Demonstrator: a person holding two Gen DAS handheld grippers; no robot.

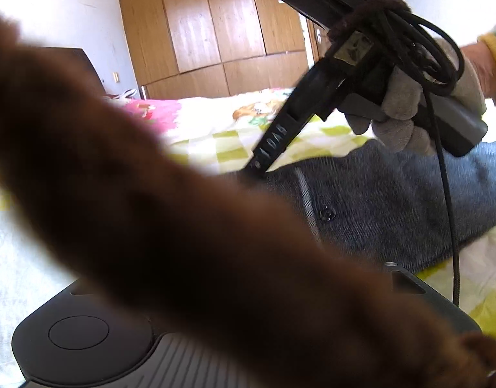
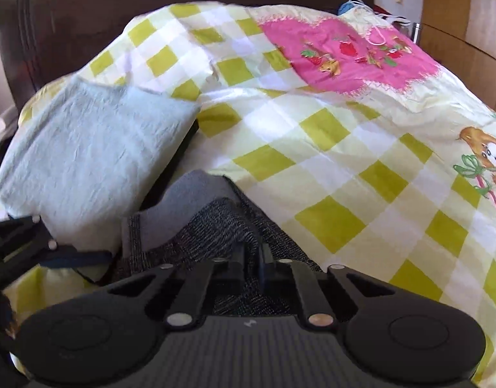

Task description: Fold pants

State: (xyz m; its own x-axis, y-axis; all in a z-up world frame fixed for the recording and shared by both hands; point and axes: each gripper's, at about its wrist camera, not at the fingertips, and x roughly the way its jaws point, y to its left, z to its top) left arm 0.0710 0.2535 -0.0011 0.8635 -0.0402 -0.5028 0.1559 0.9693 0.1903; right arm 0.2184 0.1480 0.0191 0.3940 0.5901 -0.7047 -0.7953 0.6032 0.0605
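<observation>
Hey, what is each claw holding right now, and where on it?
The right claw is shut on the grey pants, pinching a raised fold of fabric. A blurred brown object blocks the left view, so its hold cannot be told.

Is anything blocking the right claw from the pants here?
No. The right claw is already closed on a fold of the grey pants. In the left wrist view a blurred brown strap hides the left claw, so its access is unclear.
</observation>
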